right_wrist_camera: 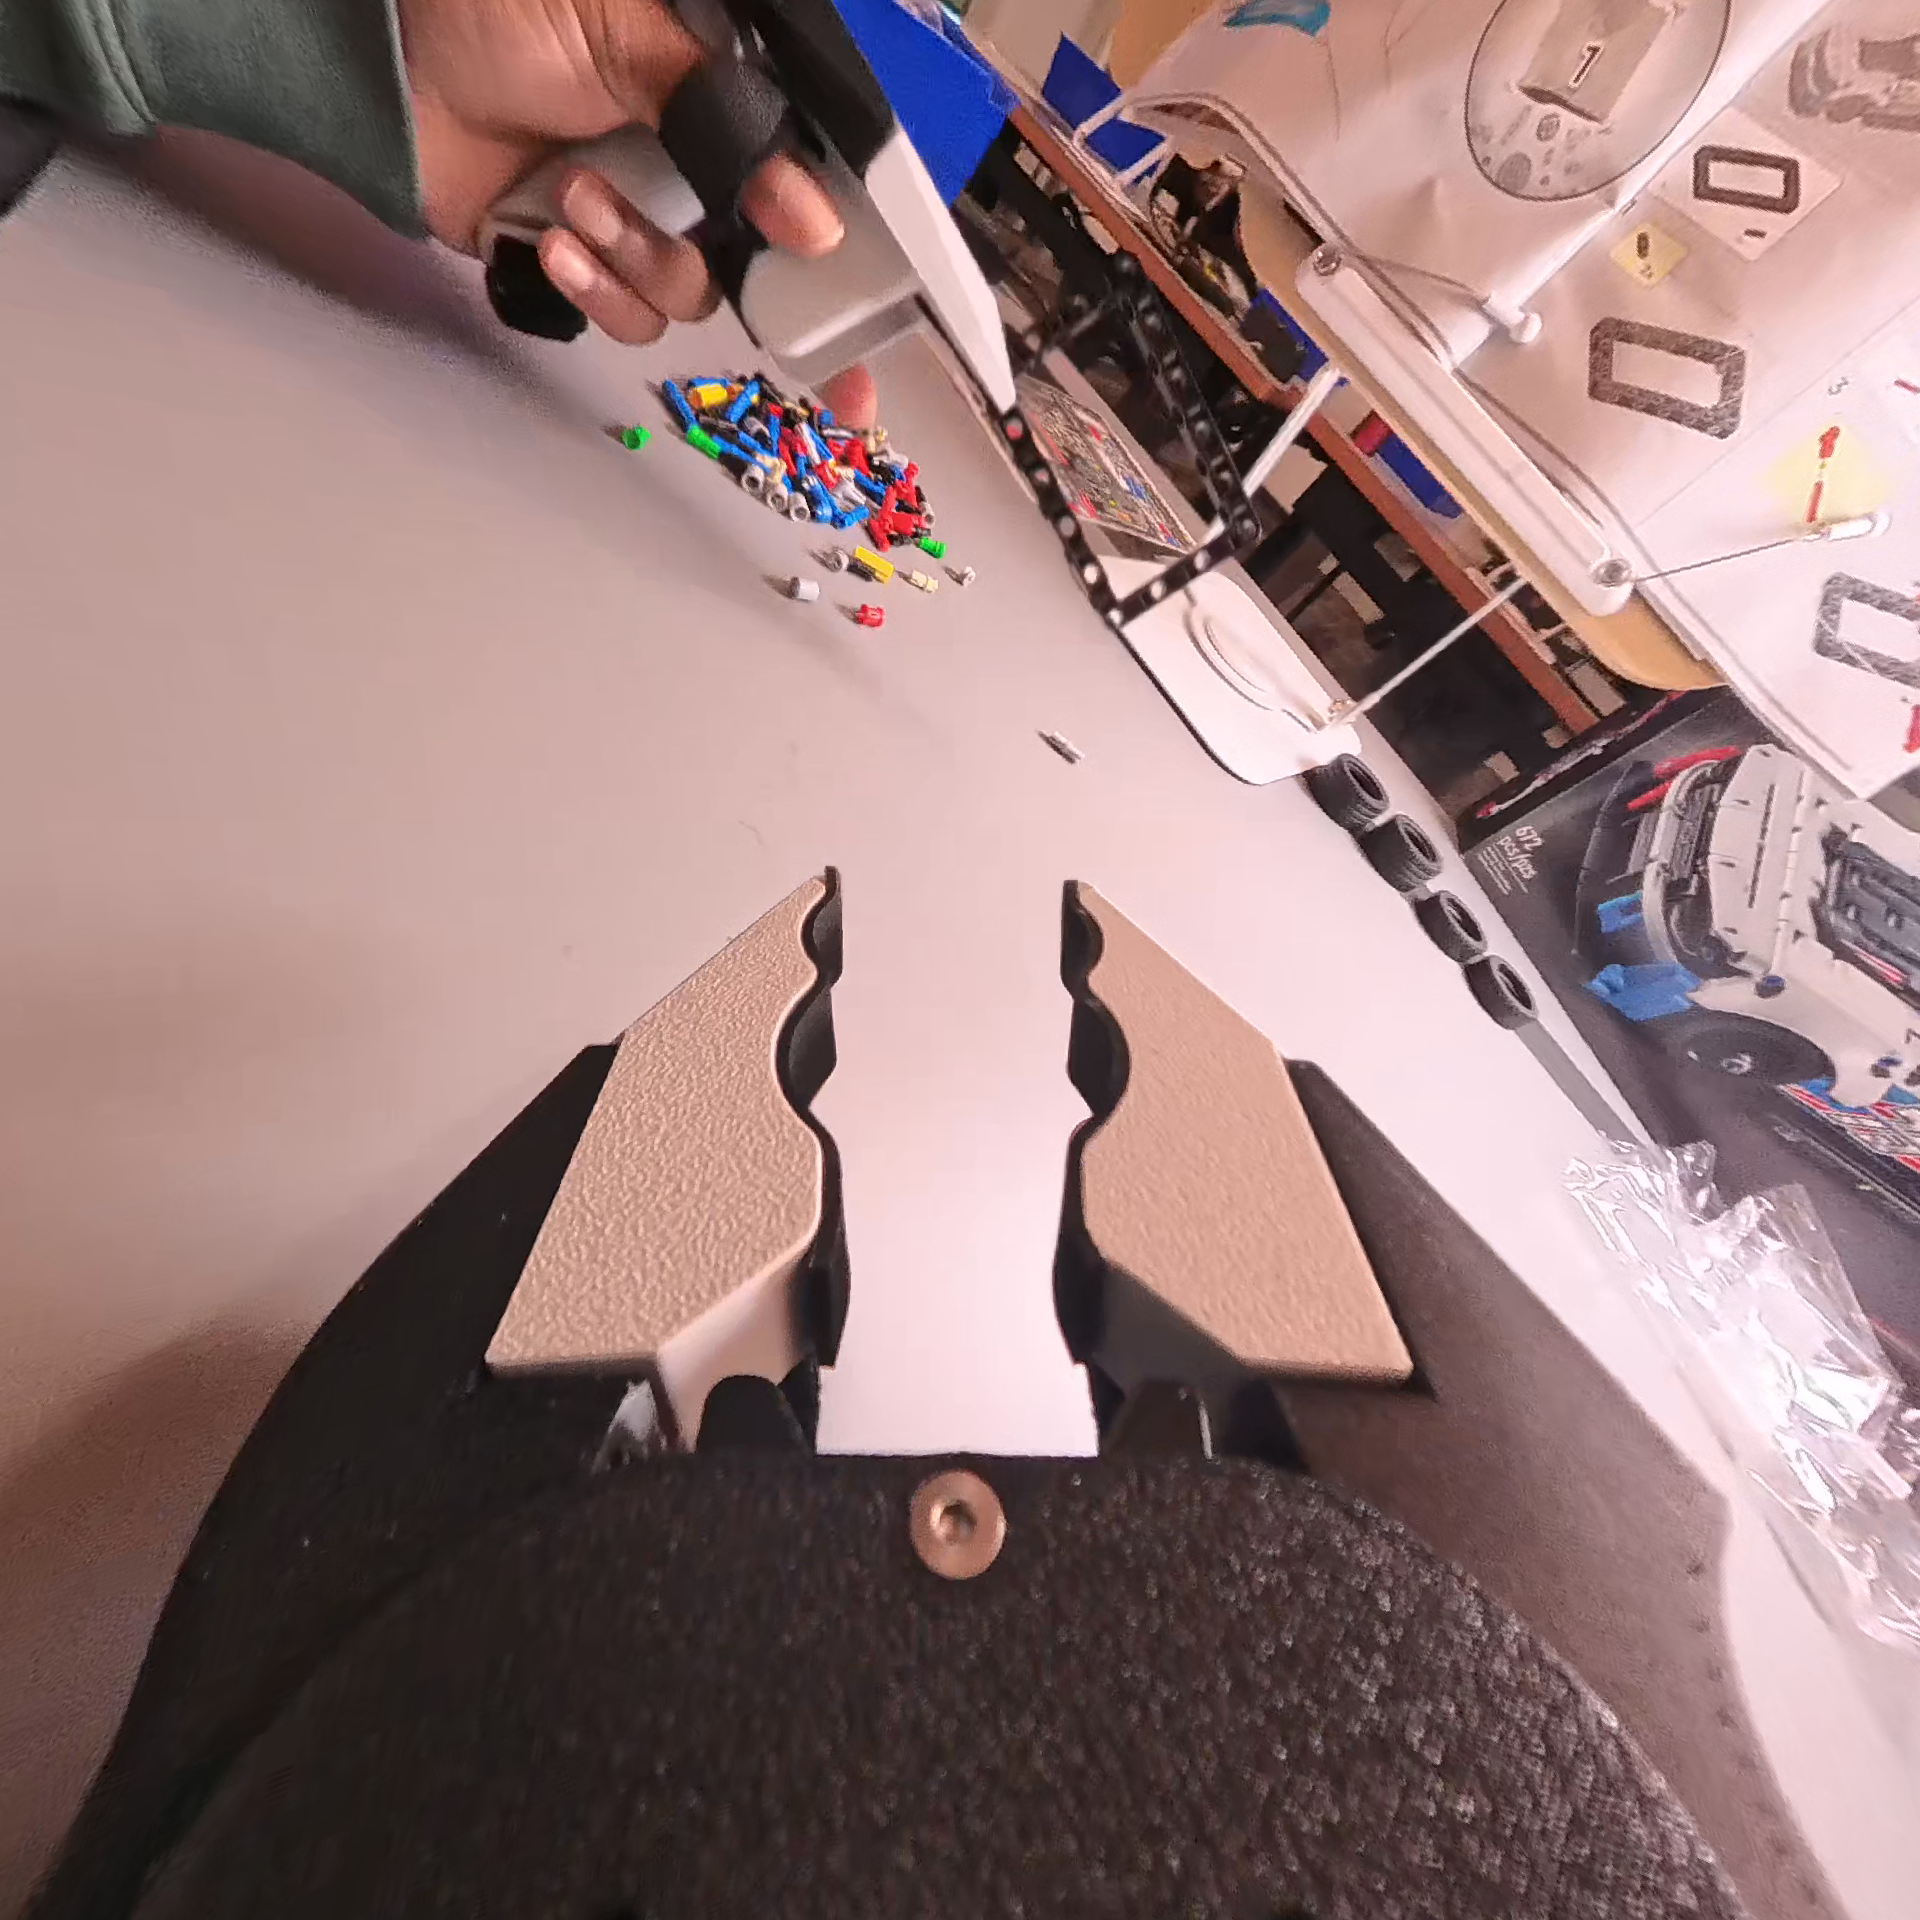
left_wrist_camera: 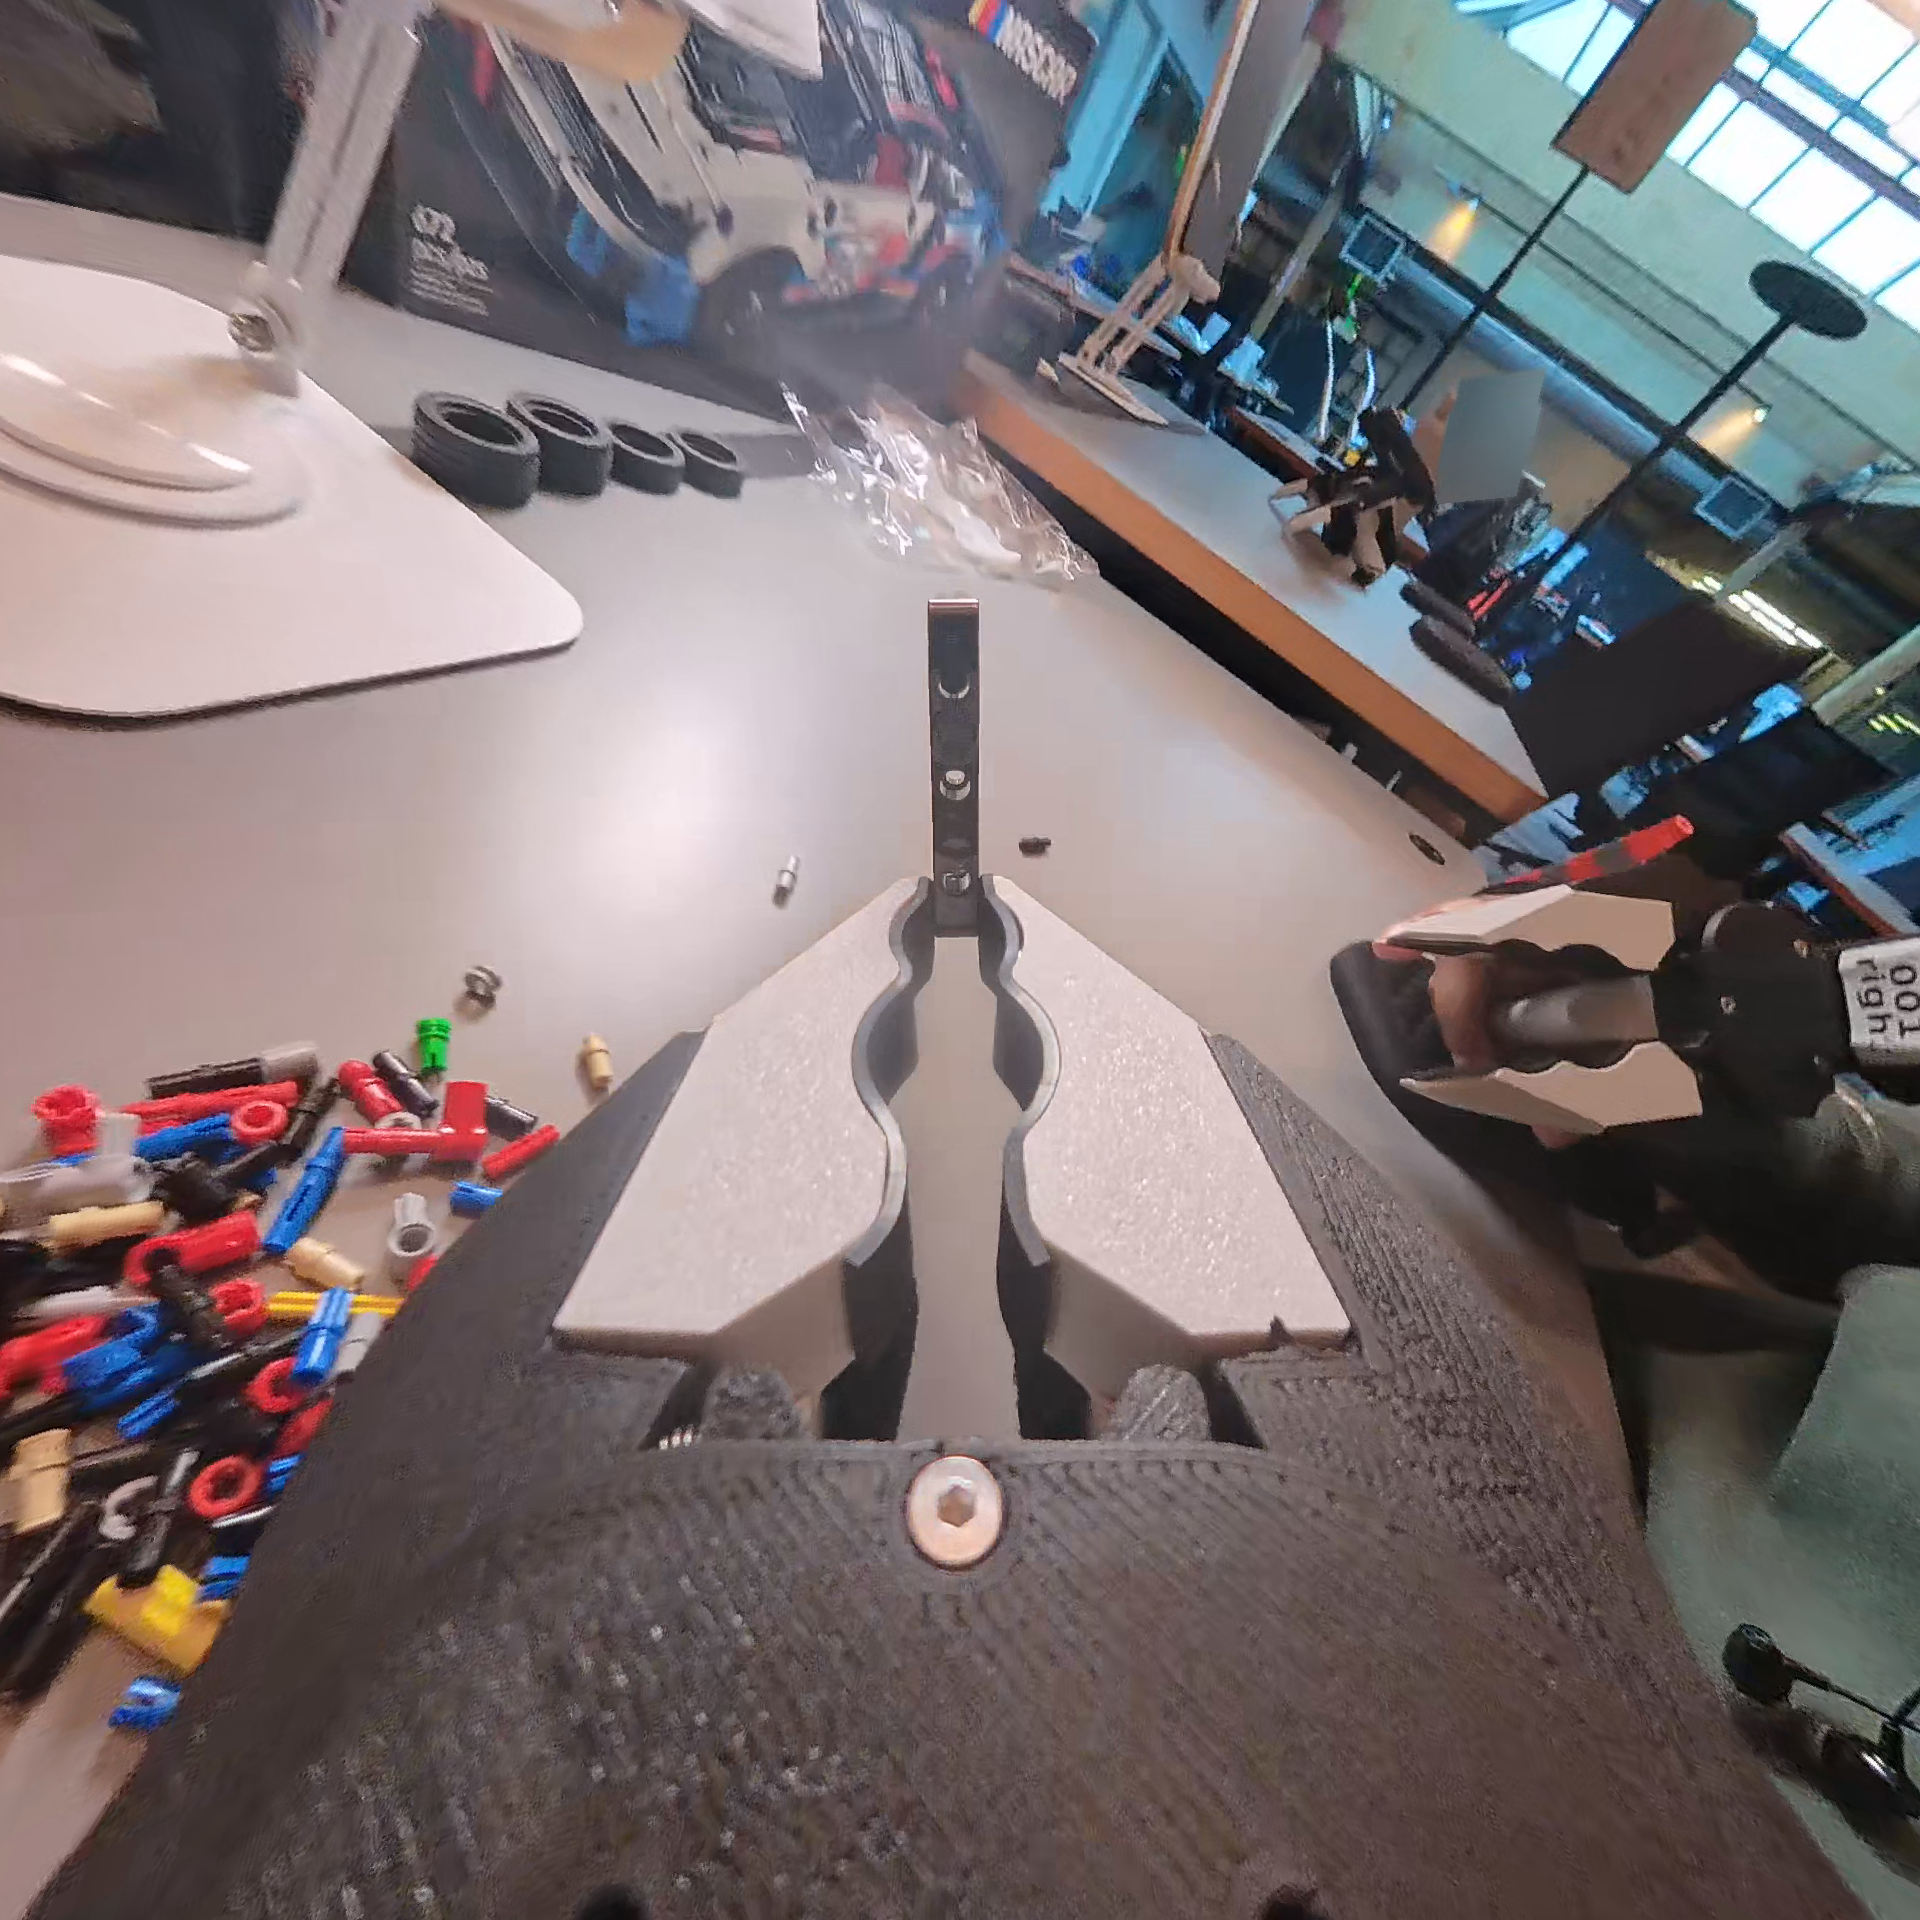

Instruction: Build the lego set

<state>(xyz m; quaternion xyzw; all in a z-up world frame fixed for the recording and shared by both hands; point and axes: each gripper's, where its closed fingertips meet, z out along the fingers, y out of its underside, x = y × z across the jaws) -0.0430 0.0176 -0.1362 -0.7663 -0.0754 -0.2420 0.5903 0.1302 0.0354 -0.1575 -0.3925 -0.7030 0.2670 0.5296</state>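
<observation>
A black frame of holed beams (right_wrist_camera: pixel 1132 488) is pinched at one edge by the left tongs (left_wrist_camera: pixel 954 902), raised above the grey tabletop (left_wrist_camera: pixel 675 748). A heap of small coloured pieces (left_wrist_camera: pixel 187 1247) lies just left. The right tongs (right_wrist_camera: pixel 951 894) gape wide, holding nothing.

A black holed frame (right_wrist_camera: pixel 1127 488) is held aloft; loose colourful pieces (left_wrist_camera: pixel 197 1226) lie heaped on the table.

My left hand-held gripper (left_wrist_camera: pixel 954 902) and right hand-held gripper (right_wrist_camera: pixel 951 904) share a rough black printed body, beige textured fingers with wavy dark inner pads, one silver hex screw. My sleeve (right_wrist_camera: pixel 208 83) is green.
</observation>
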